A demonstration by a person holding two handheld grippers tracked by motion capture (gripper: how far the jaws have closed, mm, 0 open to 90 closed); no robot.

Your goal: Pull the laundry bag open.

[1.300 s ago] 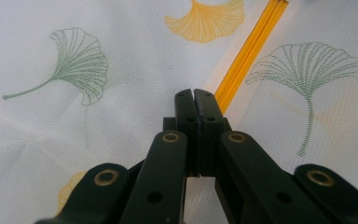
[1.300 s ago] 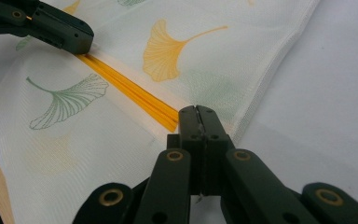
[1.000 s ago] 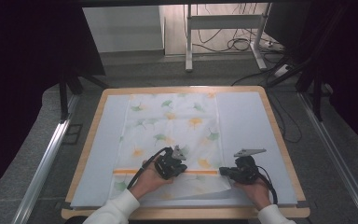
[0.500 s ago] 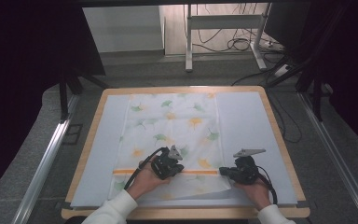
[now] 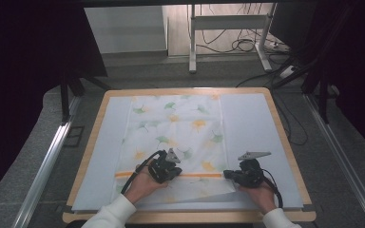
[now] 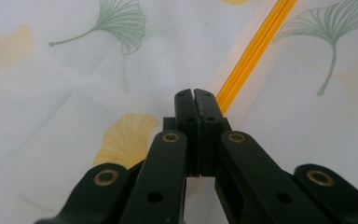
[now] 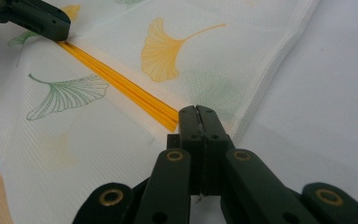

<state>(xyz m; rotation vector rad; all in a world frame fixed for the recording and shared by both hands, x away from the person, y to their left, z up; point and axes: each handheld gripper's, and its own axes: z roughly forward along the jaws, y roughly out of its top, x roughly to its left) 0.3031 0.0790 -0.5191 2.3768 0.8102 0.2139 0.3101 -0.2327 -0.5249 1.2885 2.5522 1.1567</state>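
I have the cloth (image 5: 176, 133) flat on the desk (image 5: 285, 142), near hem folded at the orange stripe (image 7: 121, 84); left tool (image 6: 195, 100) and right tool (image 7: 198, 116) sit clenched on that fold, the folding apparently barely begun

Two forearms in white sleeves come in from the near edge, each hand wrapped around a black two-jaw gripper. The left gripper (image 5: 173, 167) angles inward with jaws pressed together. The right gripper (image 5: 228, 175) lies low, pointing leftward, jaws closed, apparently with nothing between them.
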